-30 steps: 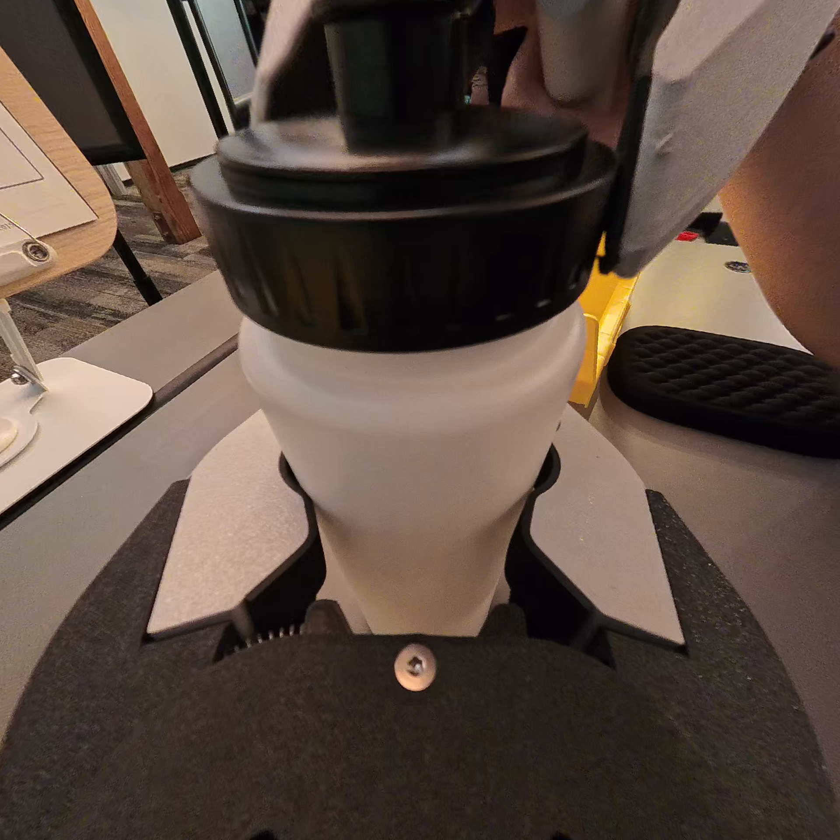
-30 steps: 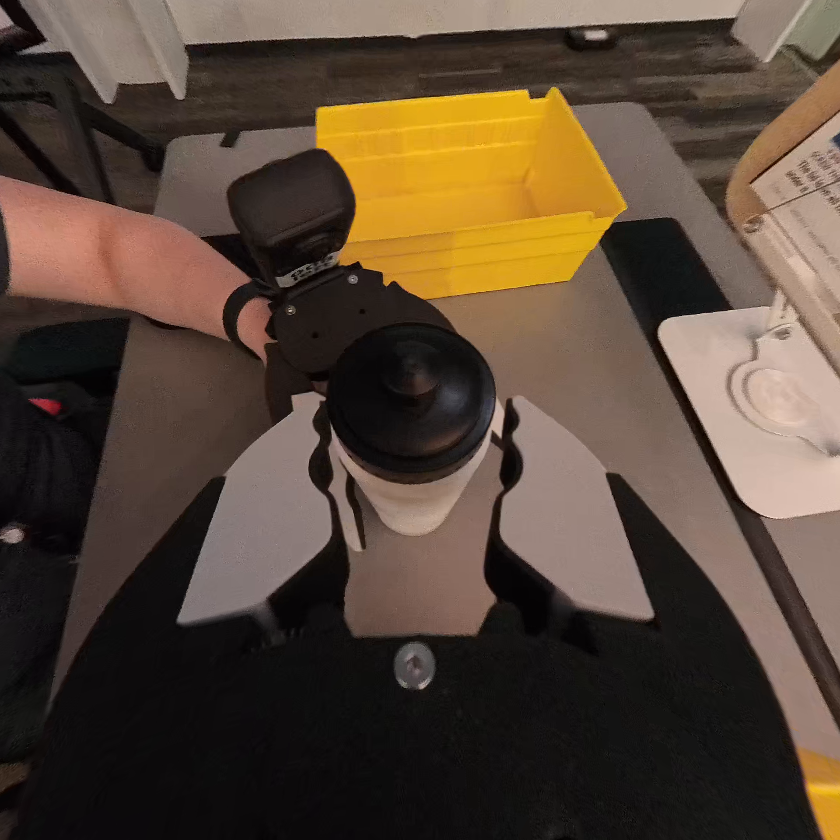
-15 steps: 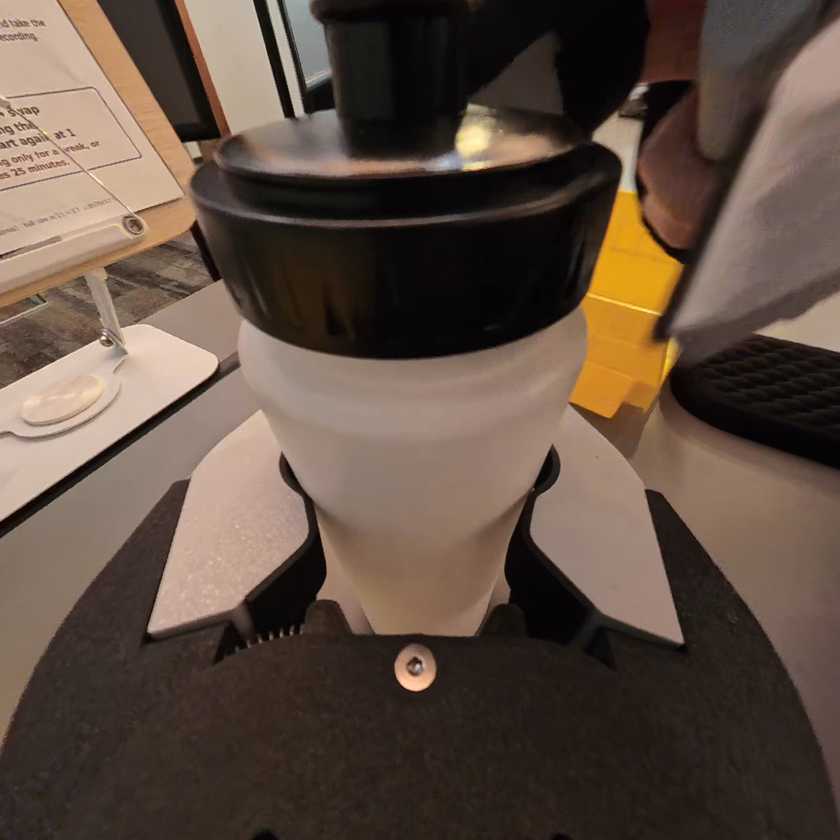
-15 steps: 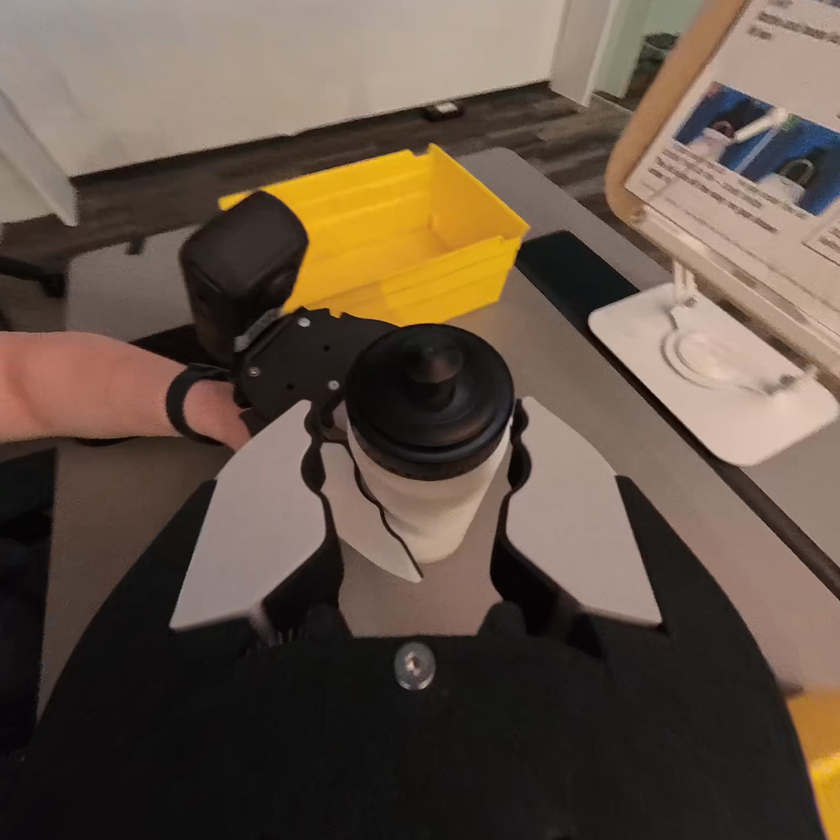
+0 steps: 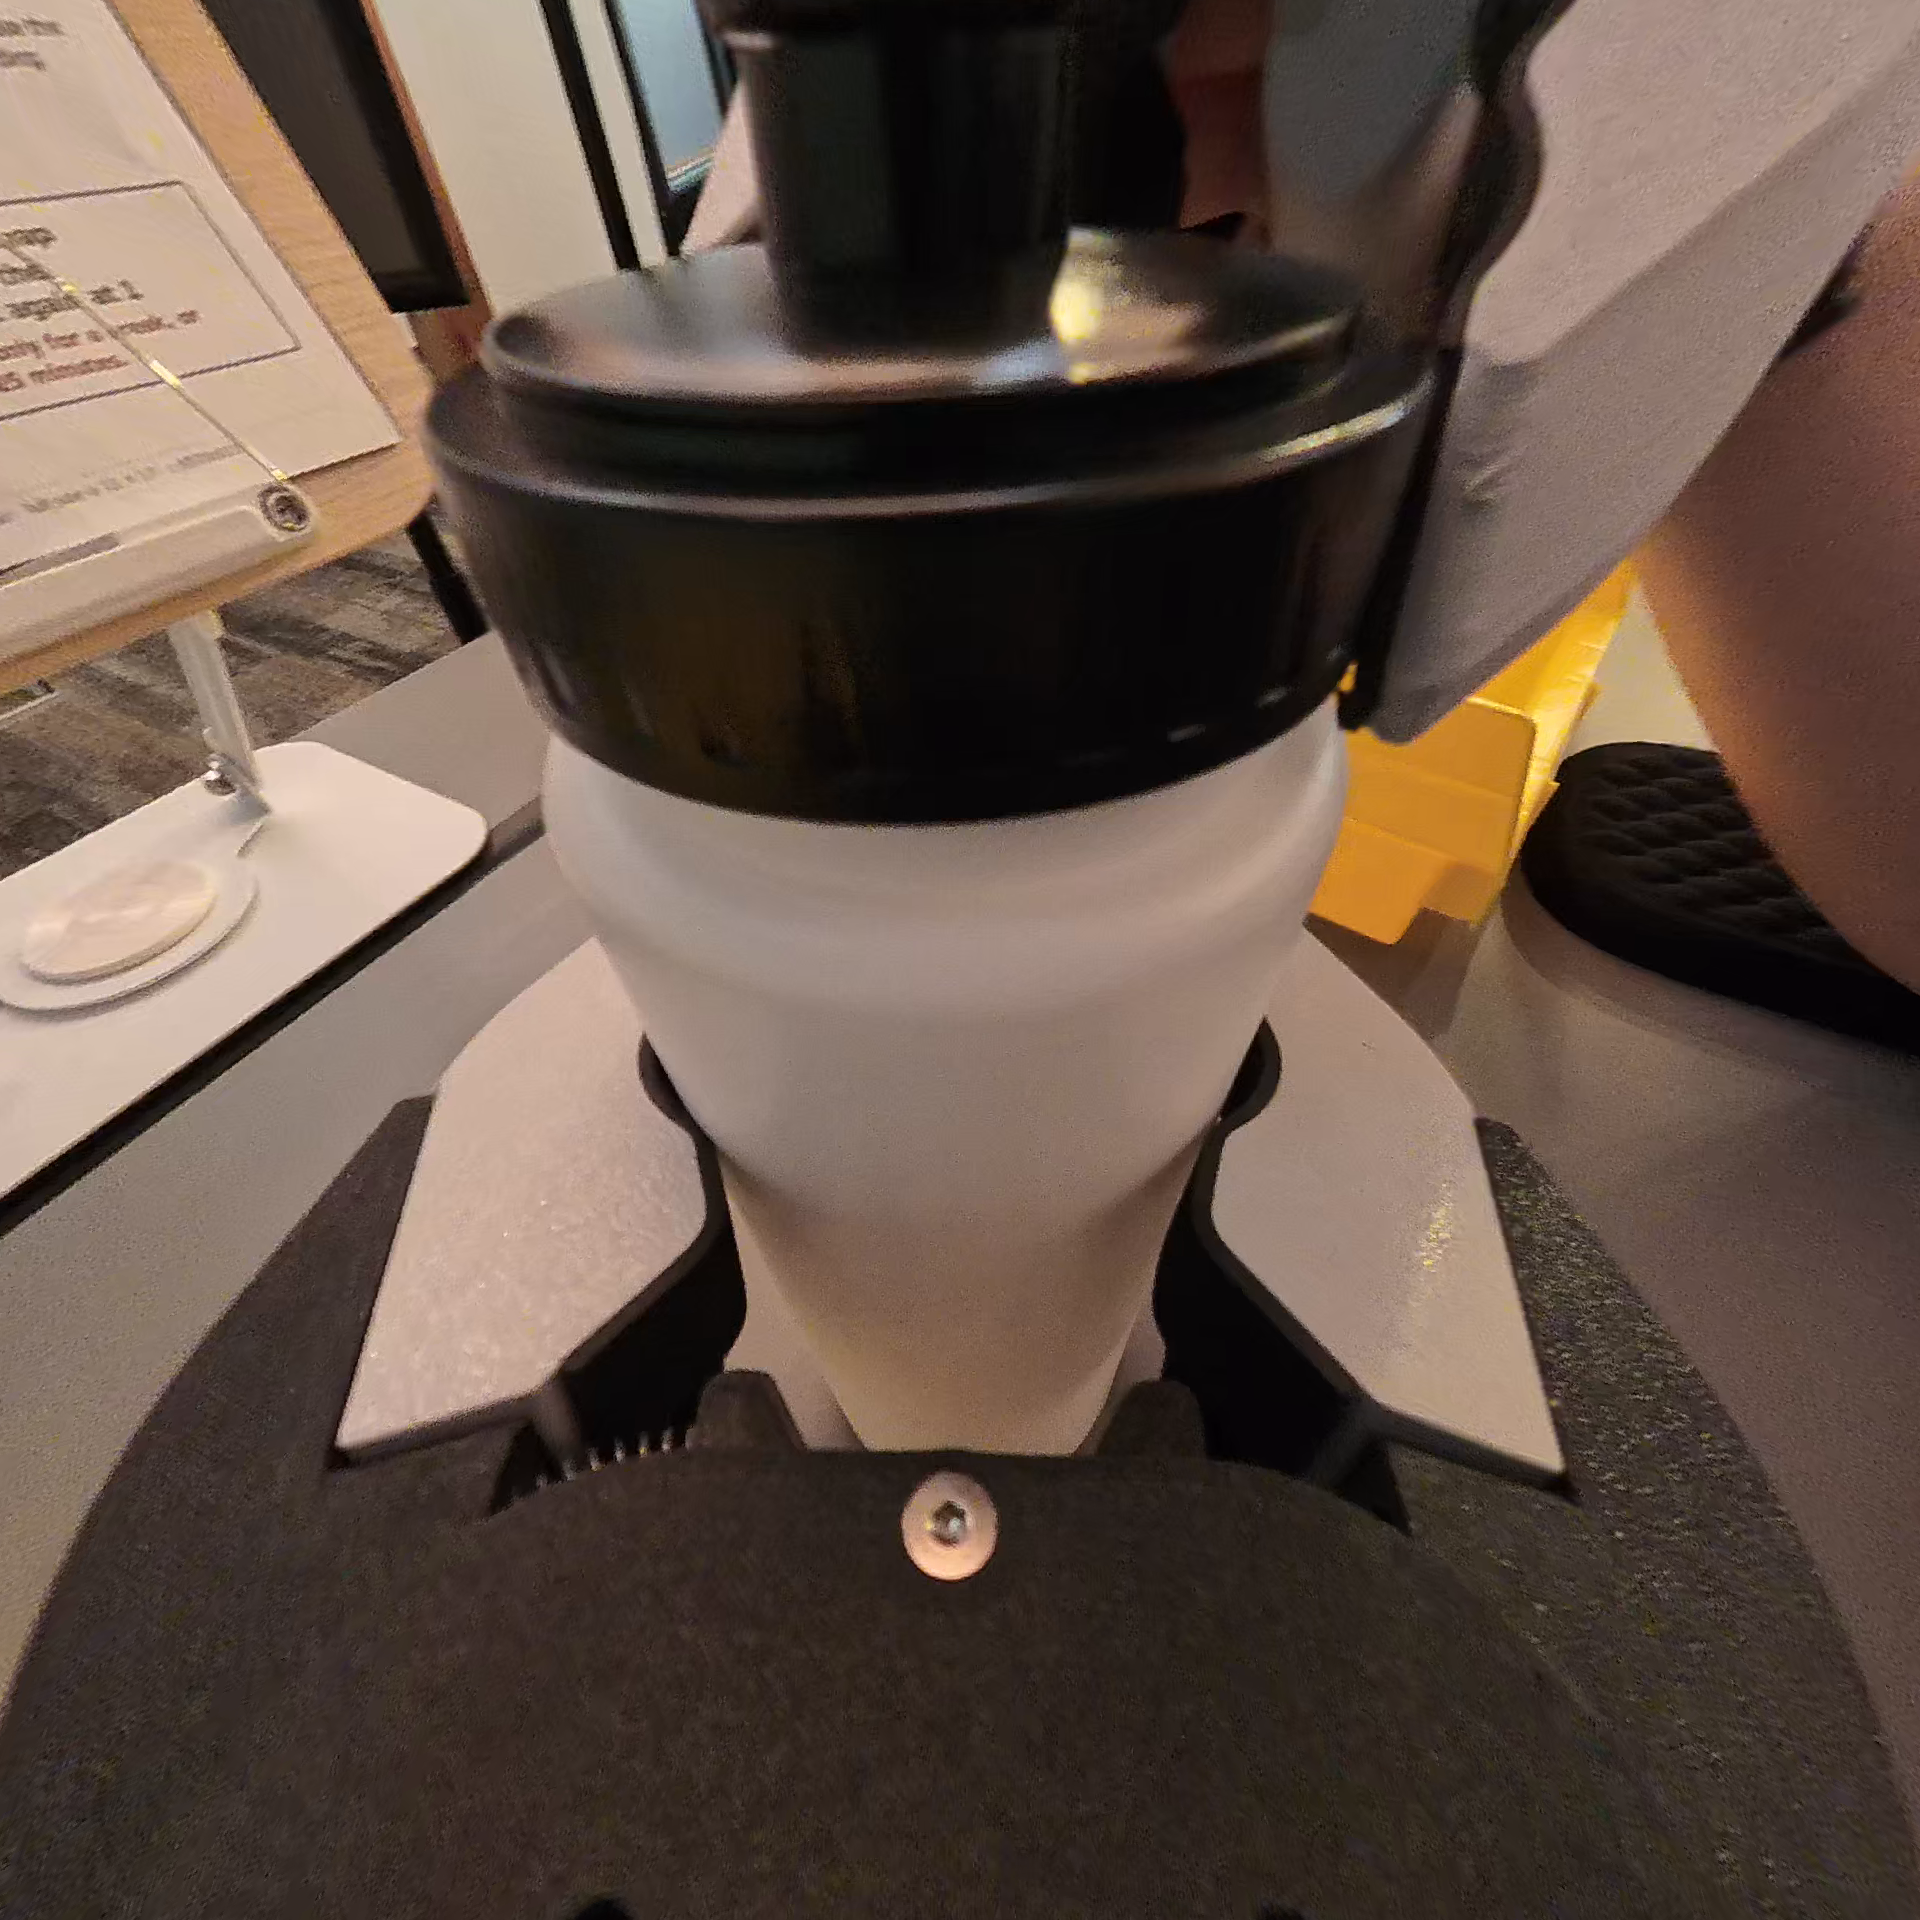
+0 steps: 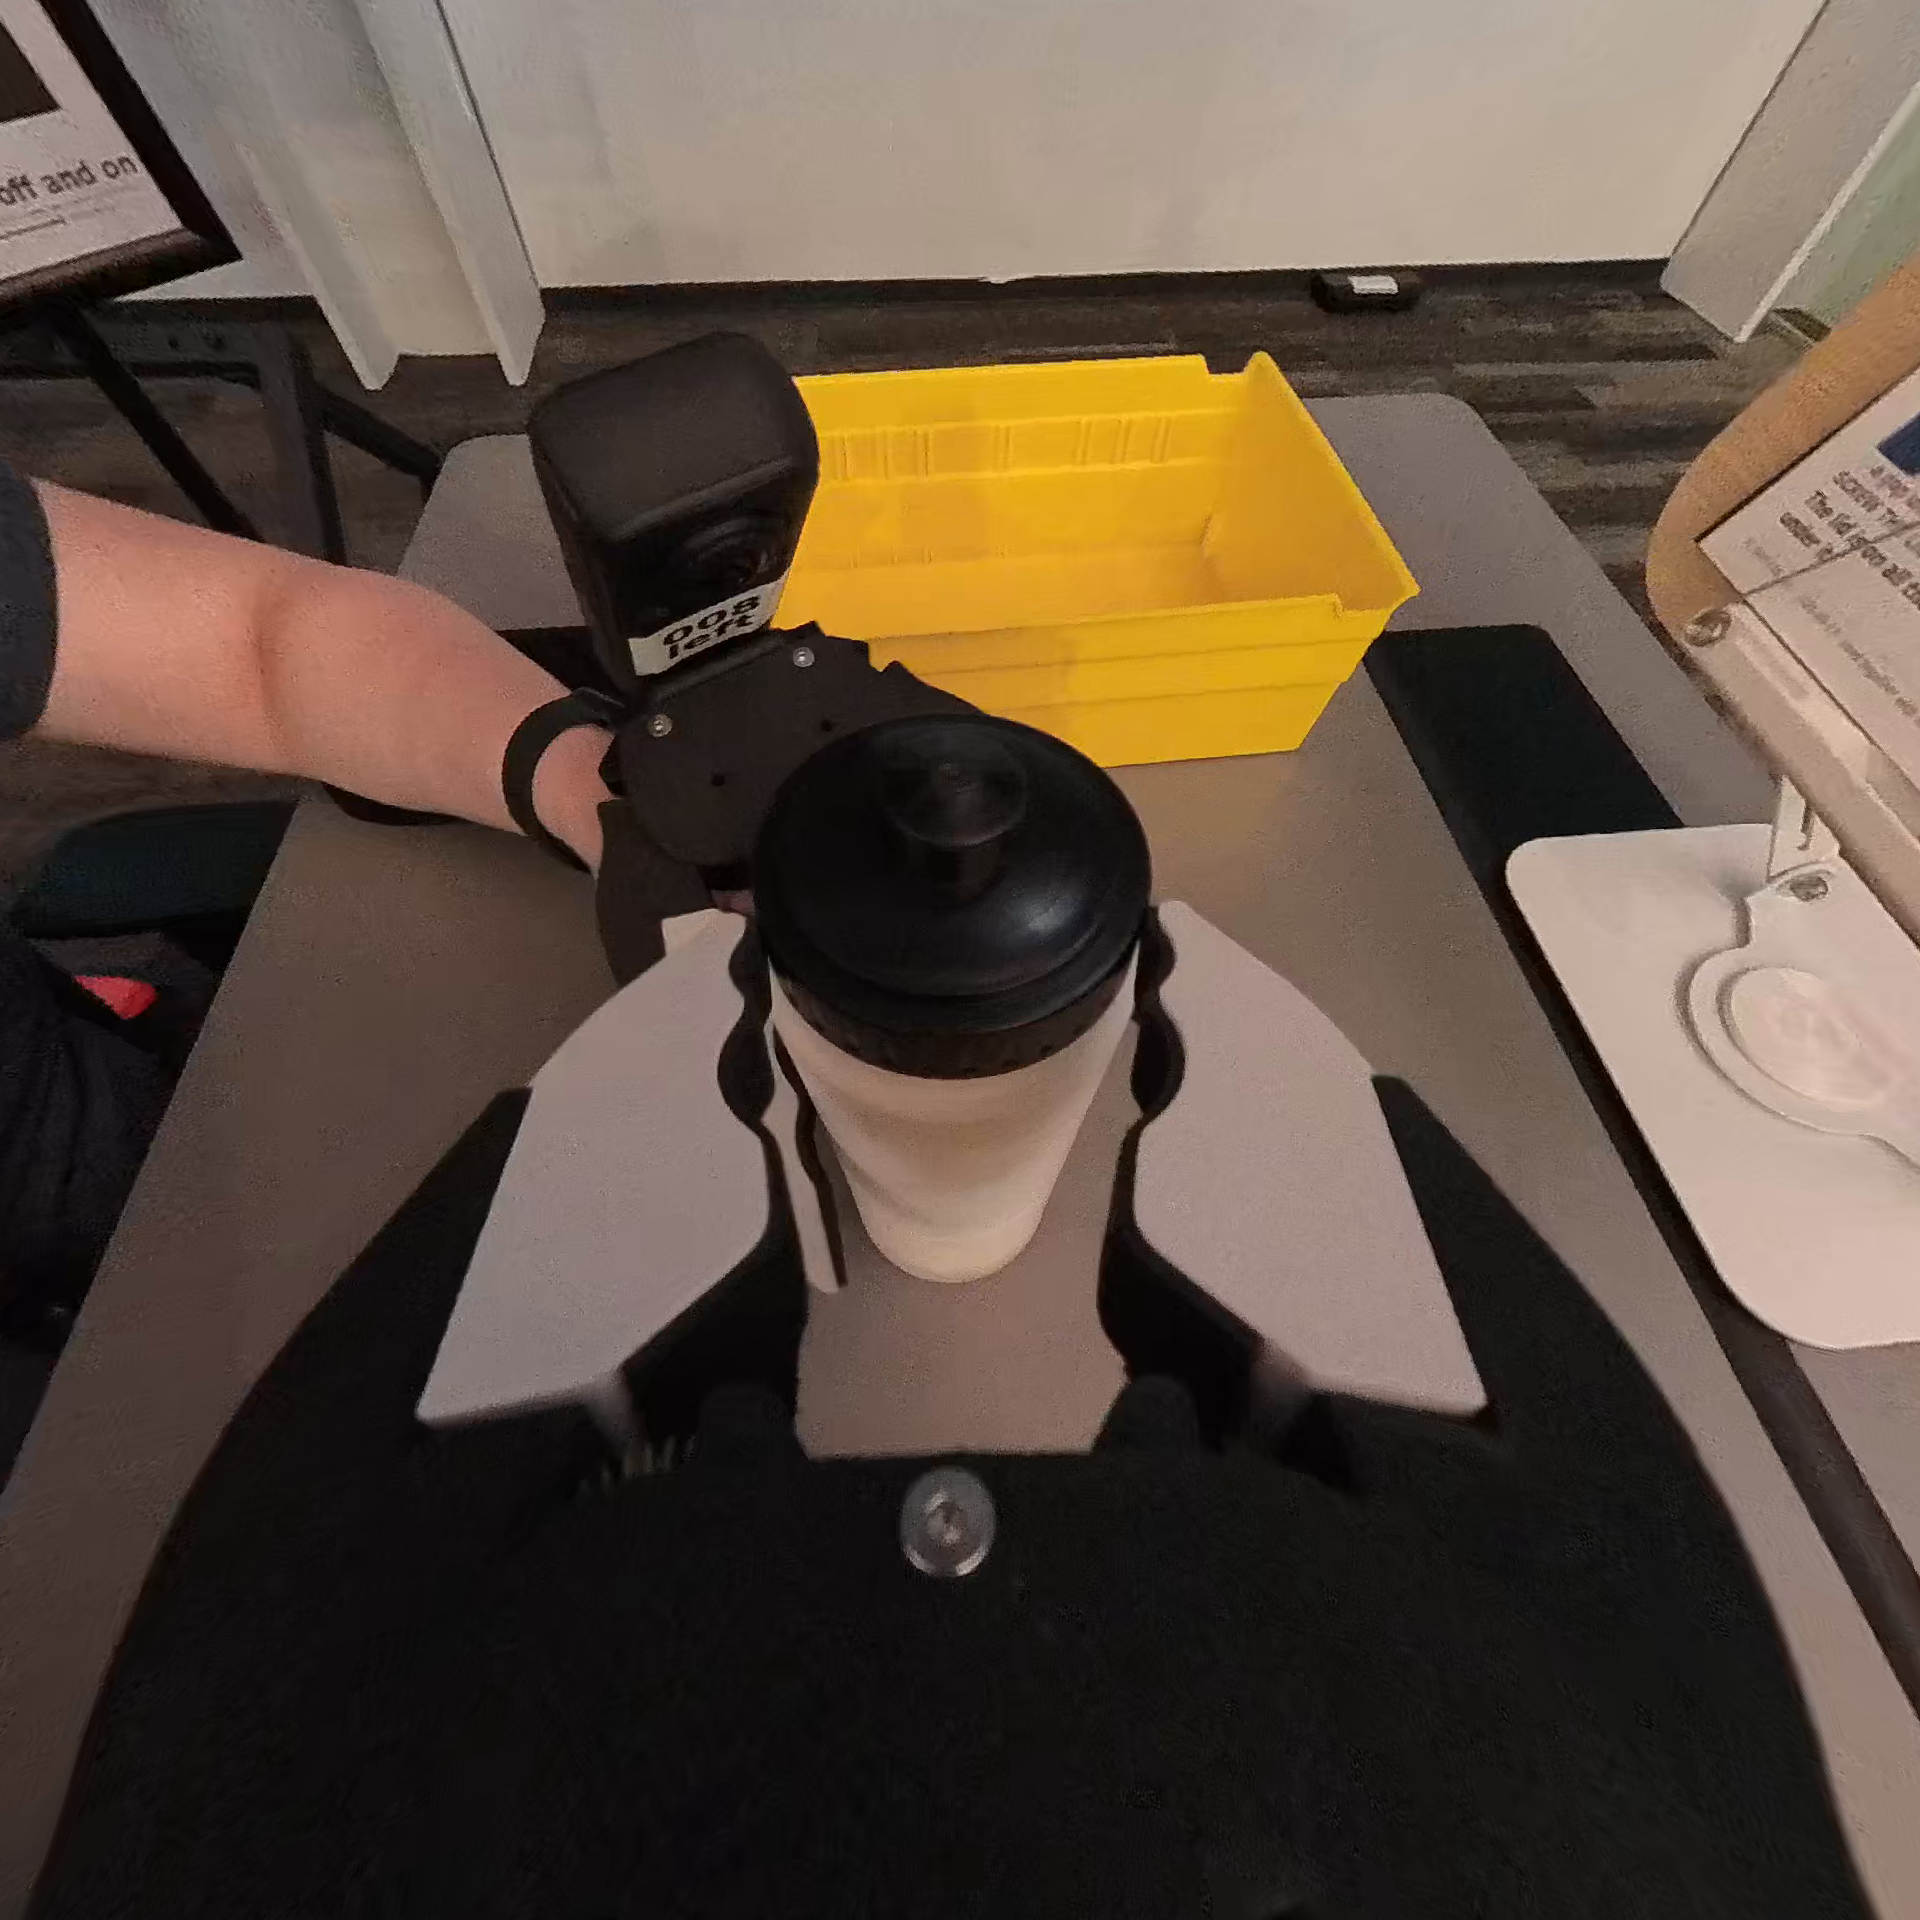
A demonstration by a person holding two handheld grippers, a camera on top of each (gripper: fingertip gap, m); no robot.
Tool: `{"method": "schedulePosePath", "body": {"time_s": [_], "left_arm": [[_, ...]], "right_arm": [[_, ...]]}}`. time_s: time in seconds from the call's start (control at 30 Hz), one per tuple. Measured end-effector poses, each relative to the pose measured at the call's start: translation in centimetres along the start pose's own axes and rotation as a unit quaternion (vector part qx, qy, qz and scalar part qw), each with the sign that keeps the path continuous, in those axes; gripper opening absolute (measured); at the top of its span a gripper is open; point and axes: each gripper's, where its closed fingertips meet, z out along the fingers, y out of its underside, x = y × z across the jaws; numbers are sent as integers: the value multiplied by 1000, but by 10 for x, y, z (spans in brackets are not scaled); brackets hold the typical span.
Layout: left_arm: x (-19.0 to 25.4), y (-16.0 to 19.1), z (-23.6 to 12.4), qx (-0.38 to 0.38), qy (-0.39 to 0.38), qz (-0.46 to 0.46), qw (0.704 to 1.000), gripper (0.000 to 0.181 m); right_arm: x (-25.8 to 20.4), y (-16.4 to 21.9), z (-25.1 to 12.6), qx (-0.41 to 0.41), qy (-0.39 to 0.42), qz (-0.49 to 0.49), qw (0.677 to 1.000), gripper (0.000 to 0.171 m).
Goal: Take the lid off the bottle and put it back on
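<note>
Left hand-held gripper (image 5: 956, 1174) clamped on the white bottle (image 5: 951, 1039) body, fingers touching both sides, bottle upright on the bench (image 6: 1299, 862). Black lid (image 6: 951, 894) seated on the bottle. Right hand-held gripper (image 6: 951, 997) comes from above, fingers (image 6: 1247, 1164) straddling the lid at 3 and 9 o'clock; partly open, at or just beside the rim, contact can't be confirmed. Yellow bin (image 6: 1091, 582) at 12 o'clock behind the bottle, white stand base (image 6: 1714, 1091) at 3 o'clock.
</note>
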Motion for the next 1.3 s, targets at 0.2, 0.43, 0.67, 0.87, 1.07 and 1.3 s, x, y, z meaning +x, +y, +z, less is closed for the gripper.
{"method": "schedulePosePath", "body": {"time_s": [0.2, 0.43, 0.67, 0.87, 1.07, 1.3], "left_arm": [[-15, 2, -3, -14, -53, -23, 998, 101], [-5, 0, -1, -5, -16, 8, 1000, 101], [0, 0, 1, -7, 1, 19, 1000, 101], [-1, 1, 1, -19, -17, 12, 1000, 101], [-11, 4, -1, -25, -41, -23, 999, 100], [-9, 3, -1, -23, -31, -24, 999, 100]], "right_arm": [[9, -1, 7, -5, 148, 151, 978, 69], [7, -25, -9, 73, 78, 105, 989, 73], [2, -16, -6, 67, -4, 75, 995, 71], [3, -15, -4, 54, 23, 93, 994, 65], [12, -17, 4, 64, 121, 144, 980, 65], [11, -18, 4, 53, 179, 151, 971, 68]]}}
